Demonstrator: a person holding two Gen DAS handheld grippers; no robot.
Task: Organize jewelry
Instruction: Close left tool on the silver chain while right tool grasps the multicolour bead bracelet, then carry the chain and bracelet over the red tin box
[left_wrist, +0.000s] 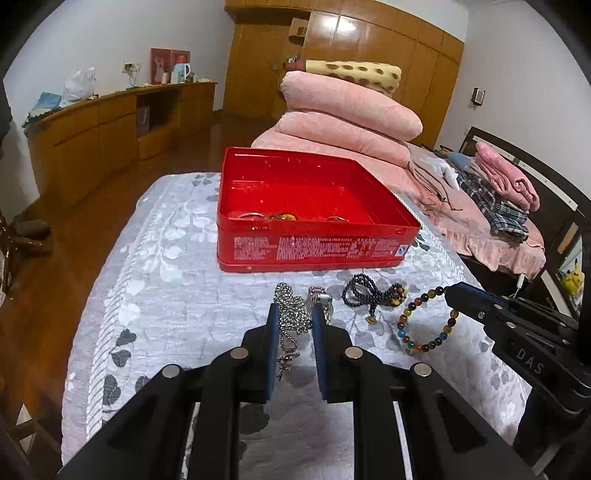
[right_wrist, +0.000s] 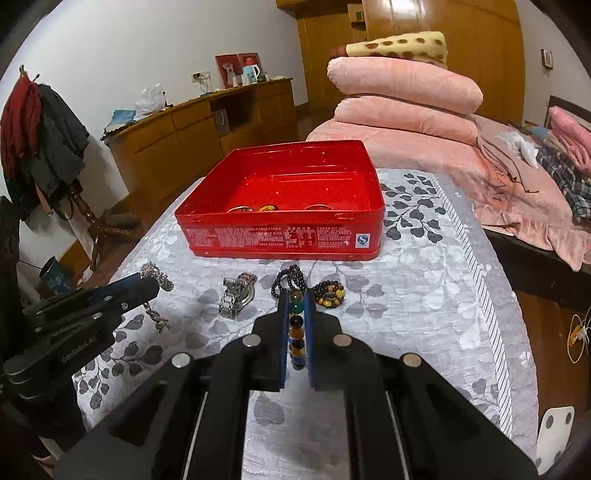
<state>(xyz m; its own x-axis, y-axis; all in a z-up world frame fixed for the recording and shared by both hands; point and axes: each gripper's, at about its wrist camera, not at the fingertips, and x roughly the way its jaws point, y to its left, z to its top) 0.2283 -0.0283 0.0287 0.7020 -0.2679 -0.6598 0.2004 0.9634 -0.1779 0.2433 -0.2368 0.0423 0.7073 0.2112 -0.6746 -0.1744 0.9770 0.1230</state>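
Twin wrist views, angled down, close over the same red tin (left_wrist: 317, 236) from either side

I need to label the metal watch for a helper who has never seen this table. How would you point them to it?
Start at the red tin on the grey leaf-patterned cloth. In front of its printed side lies a row of jewelry. The watch is the only flat-linked steel band, between the ball chain and dark beads.

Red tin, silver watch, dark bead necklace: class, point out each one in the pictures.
Red tin (left_wrist: 314, 249): left wrist view, on its printed front wall.
Silver watch (right_wrist: 232, 299): right wrist view, on its metal band.
Dark bead necklace (left_wrist: 360, 291): left wrist view, on its beaded loop.
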